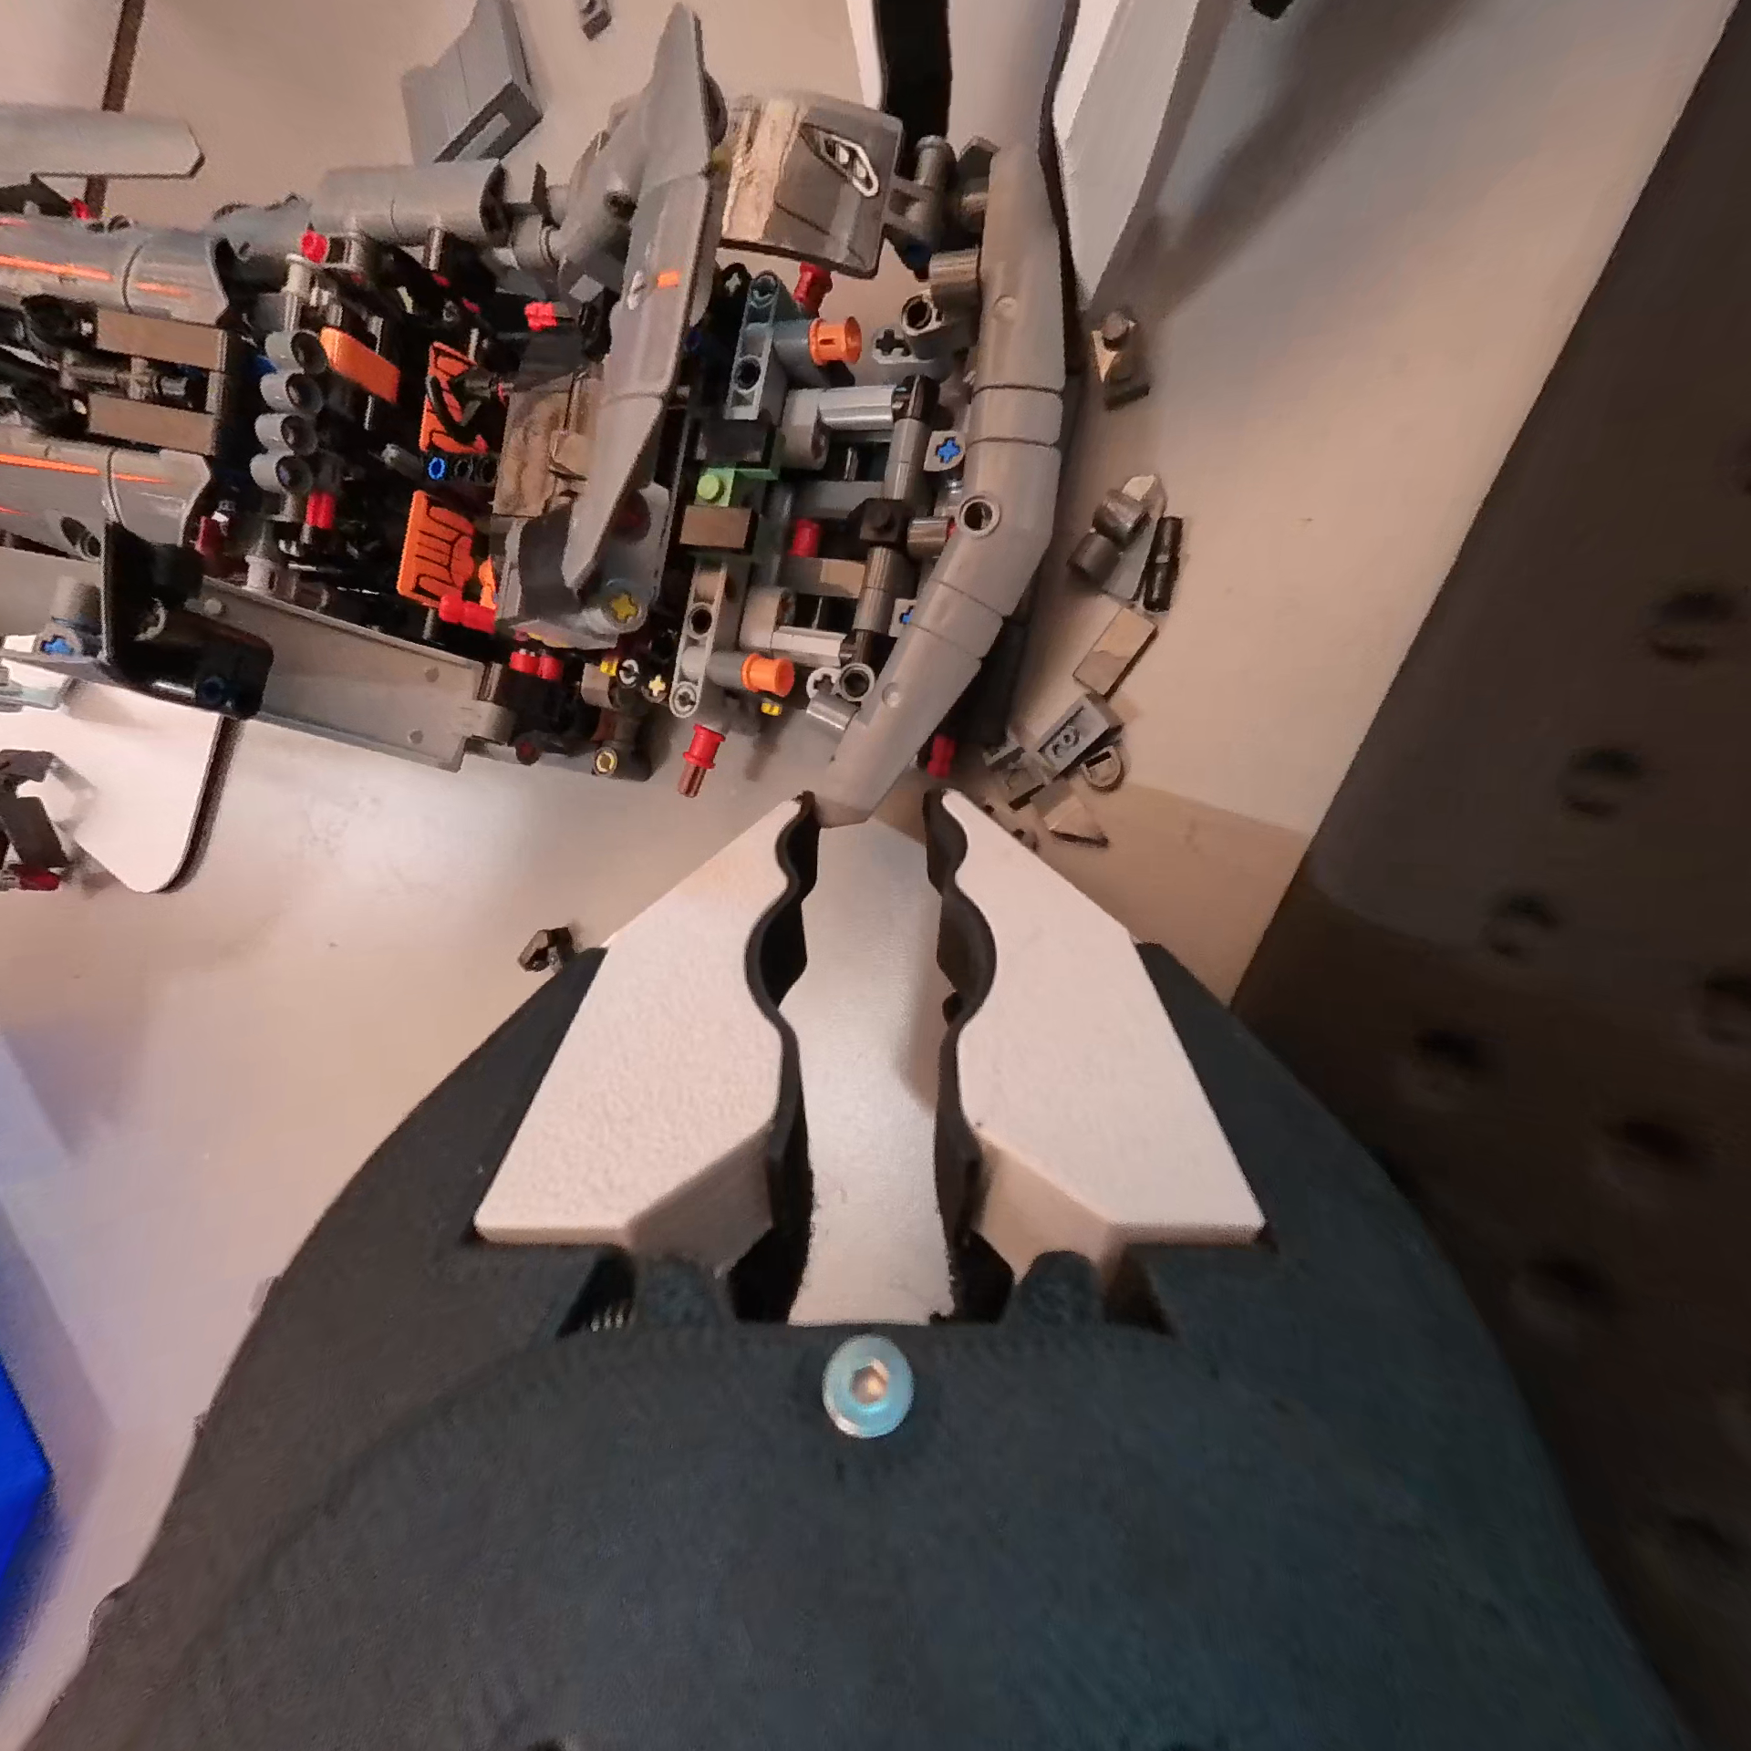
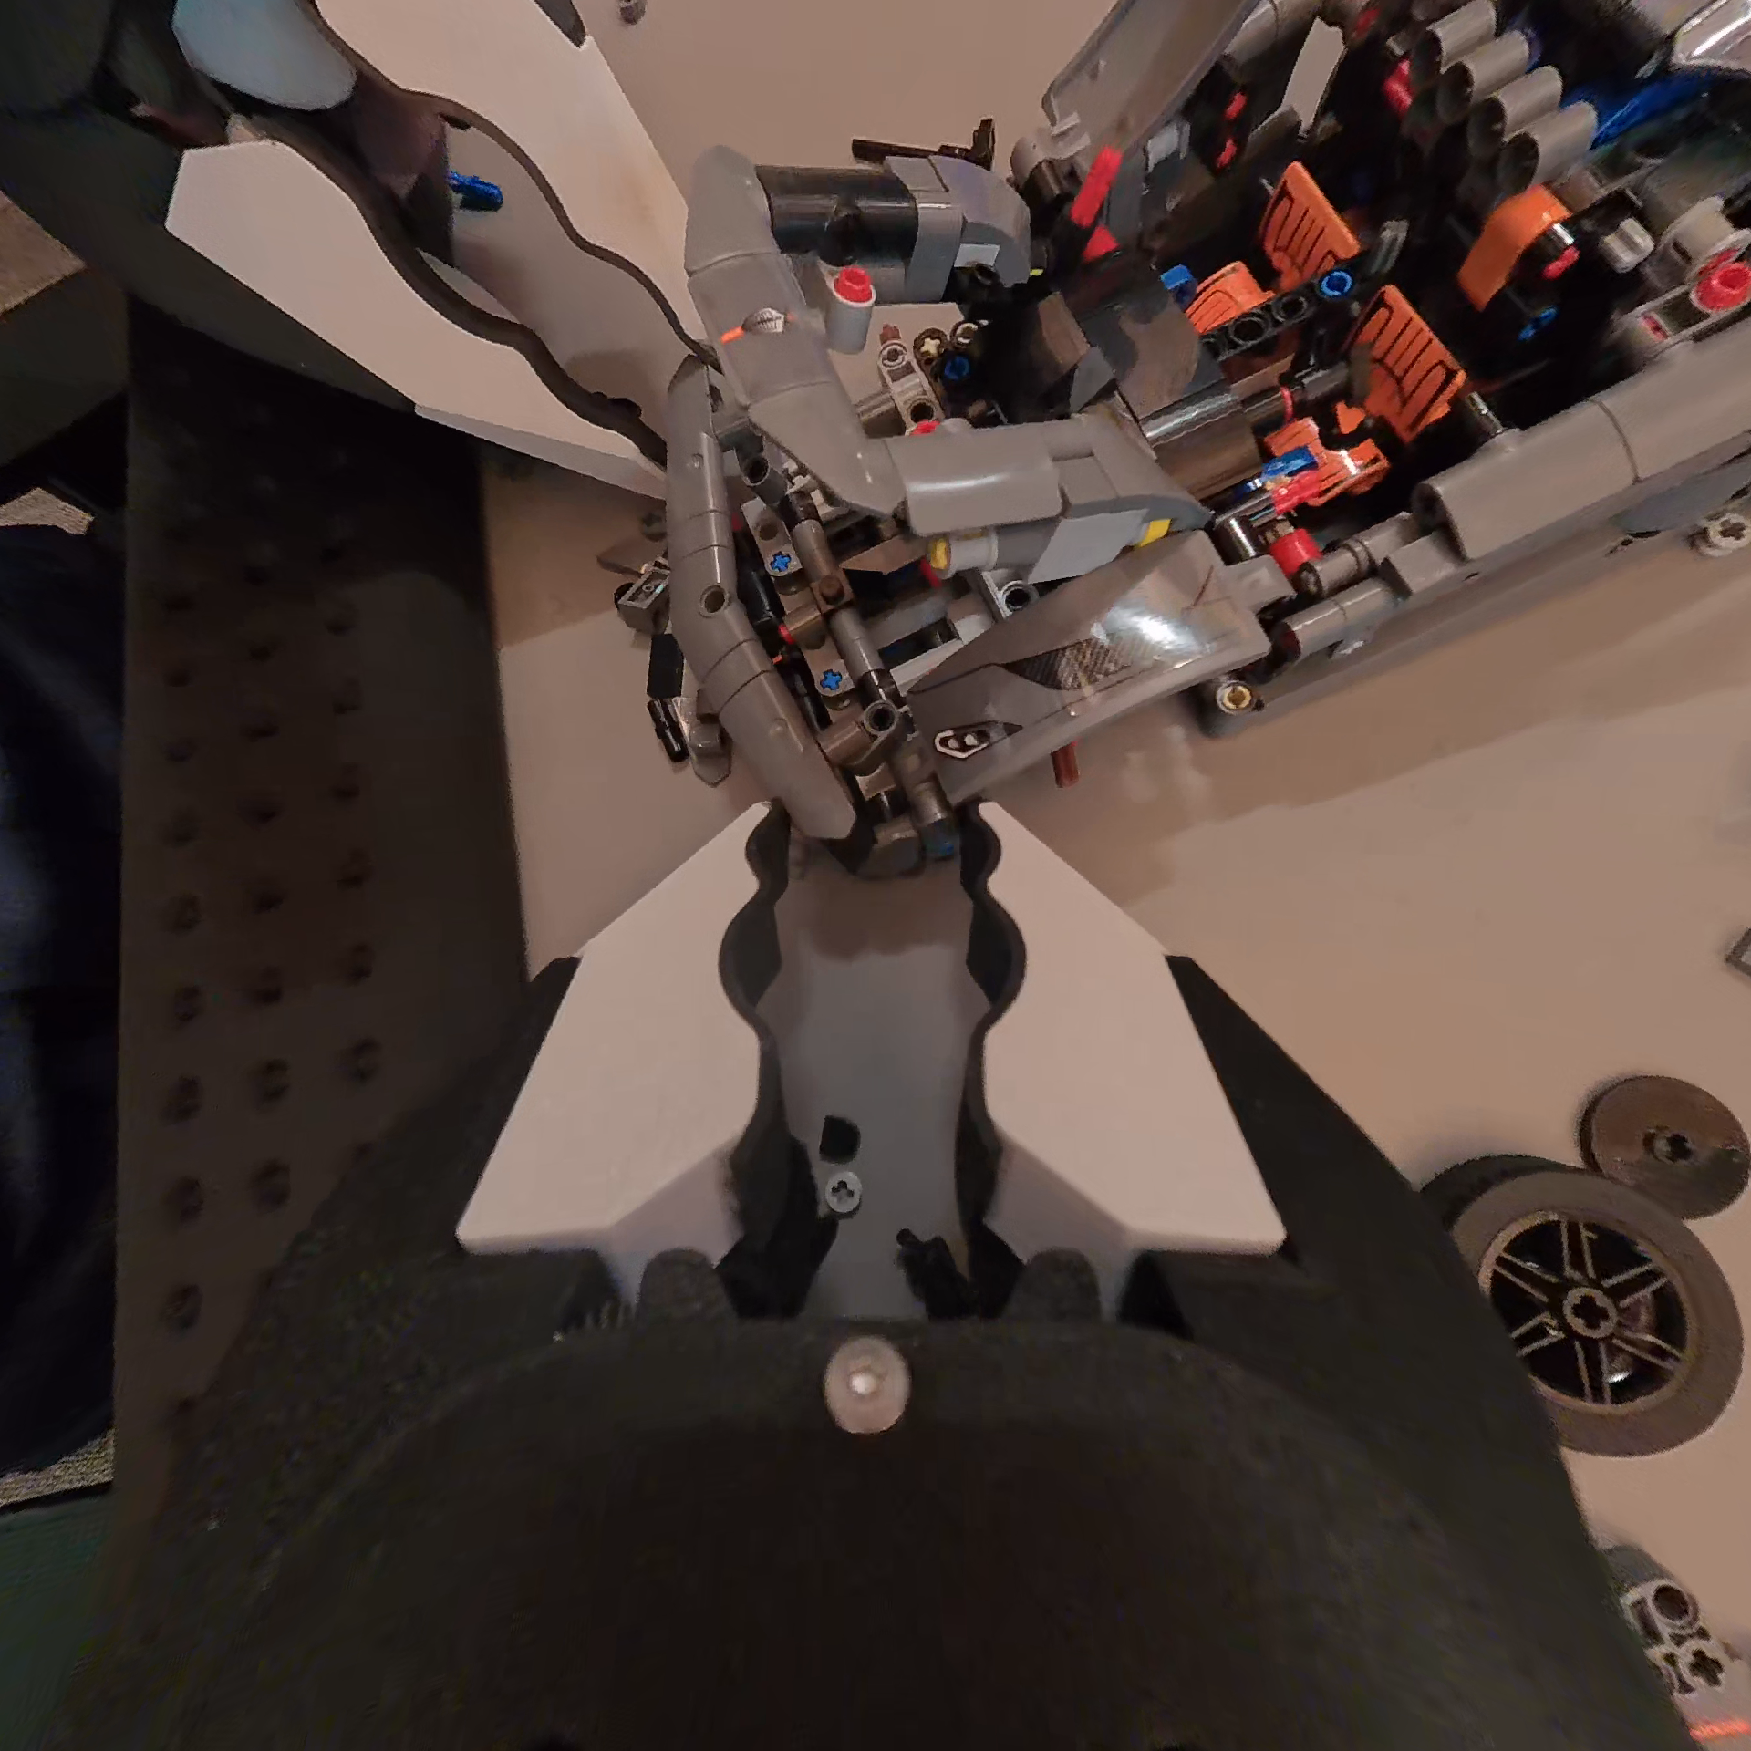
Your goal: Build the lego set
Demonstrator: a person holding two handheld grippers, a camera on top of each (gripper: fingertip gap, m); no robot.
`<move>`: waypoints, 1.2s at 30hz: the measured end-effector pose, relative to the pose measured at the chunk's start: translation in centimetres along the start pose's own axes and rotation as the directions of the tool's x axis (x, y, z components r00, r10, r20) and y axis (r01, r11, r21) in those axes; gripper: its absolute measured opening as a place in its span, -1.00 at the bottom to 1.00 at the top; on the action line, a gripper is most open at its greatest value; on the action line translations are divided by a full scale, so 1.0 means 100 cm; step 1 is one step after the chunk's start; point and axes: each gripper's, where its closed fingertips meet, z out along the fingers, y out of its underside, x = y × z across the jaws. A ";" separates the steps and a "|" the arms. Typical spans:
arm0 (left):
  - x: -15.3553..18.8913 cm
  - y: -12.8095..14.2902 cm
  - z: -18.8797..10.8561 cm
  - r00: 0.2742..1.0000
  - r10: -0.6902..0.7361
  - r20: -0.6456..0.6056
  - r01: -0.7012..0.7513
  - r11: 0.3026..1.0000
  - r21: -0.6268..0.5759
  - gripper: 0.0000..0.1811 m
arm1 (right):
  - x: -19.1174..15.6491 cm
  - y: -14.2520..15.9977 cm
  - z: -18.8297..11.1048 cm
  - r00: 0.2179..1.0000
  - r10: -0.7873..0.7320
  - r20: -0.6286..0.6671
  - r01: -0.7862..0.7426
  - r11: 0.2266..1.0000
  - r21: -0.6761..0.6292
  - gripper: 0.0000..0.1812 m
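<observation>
A large grey, black and orange lego car [image 1: 568, 426] lies on the pale table. Its curved grey front bumper [image 1: 1004, 455] points at me. My left gripper [image 1: 870, 801] is slightly open. The bumper's lower tip sits between the fingertips and touches the left pad, with a gap to the right pad. In the right wrist view the car [image 2: 1090, 531] fills the upper right. My right gripper [image 2: 876, 824] is shut on the other front corner, on the bumper's [image 2: 720, 606] end and the dark connectors behind it. The left gripper's fingers [image 2: 313, 246] reach in from the upper left.
Several small loose grey pieces [image 1: 1109, 587] lie right of the bumper. A red pin [image 1: 701, 753] and a small black piece [image 1: 545, 947] lie near the fingers. A black wheel [image 2: 1592, 1317] and a dark disc [image 2: 1668, 1146] lie at the right. A dark perforated board [image 2: 284, 853] borders the table.
</observation>
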 end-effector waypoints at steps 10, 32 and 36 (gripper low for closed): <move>0.000 -0.001 0.001 1.000 0.011 0.022 -0.011 1.000 -0.003 -0.85 | 0.001 0.000 0.000 1.000 0.017 0.021 -0.017 1.000 0.004 -0.64; 0.004 -0.003 0.001 0.998 0.051 -0.022 -0.050 0.999 0.020 -0.75 | -0.001 0.001 -0.002 1.000 0.001 0.016 -0.002 1.000 0.013 -0.60; 0.001 -0.004 -0.001 0.998 0.062 -0.002 -0.062 0.998 0.024 -0.82 | -0.001 0.000 -0.003 1.000 0.007 0.020 -0.007 1.000 0.016 -0.61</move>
